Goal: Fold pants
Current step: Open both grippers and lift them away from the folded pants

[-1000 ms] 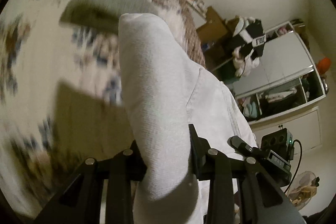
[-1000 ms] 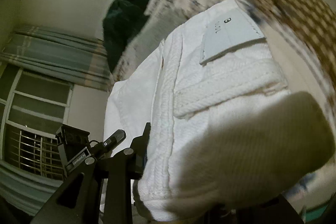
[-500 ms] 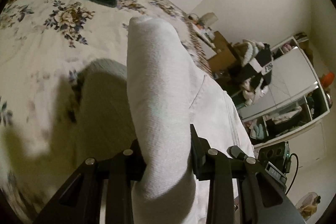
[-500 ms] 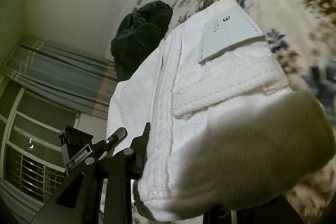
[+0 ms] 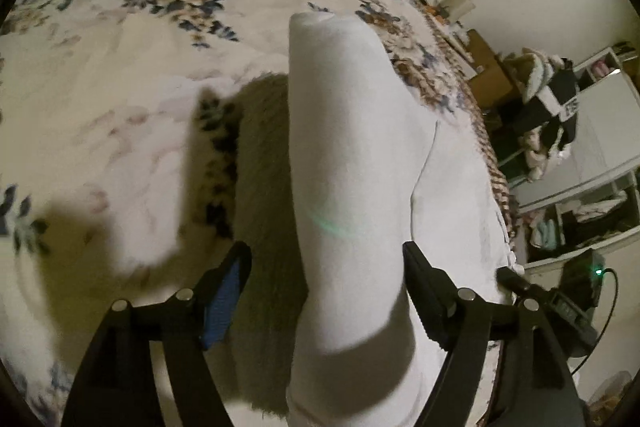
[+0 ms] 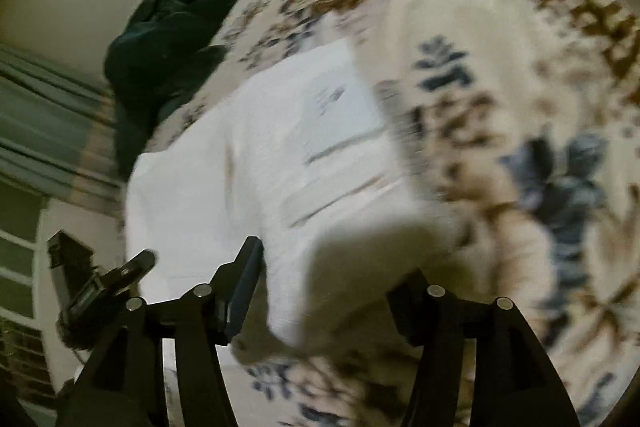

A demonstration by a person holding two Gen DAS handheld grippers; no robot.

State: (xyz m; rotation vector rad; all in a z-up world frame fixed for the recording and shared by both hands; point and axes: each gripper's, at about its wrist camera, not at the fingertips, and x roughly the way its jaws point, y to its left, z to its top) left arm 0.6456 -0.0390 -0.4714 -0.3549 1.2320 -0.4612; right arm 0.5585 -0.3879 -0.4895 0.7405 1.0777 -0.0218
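On the floral bedspread [image 5: 120, 115], white pants [image 5: 344, 163] lie — both grippers' fingers [image 5: 228, 287] spread.

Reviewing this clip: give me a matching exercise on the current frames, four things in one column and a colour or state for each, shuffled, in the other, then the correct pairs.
Things:
1. pants
2. left gripper
3. bedspread
4. heap of cloth

Colour or state:
A. dark green, bunched at the far edge of the bed
B. white, lying folded on the bed
C. cream with blue and brown flowers
D. open, fingers apart on either side of the fabric

Pairs: 1-B, 2-D, 3-C, 4-A
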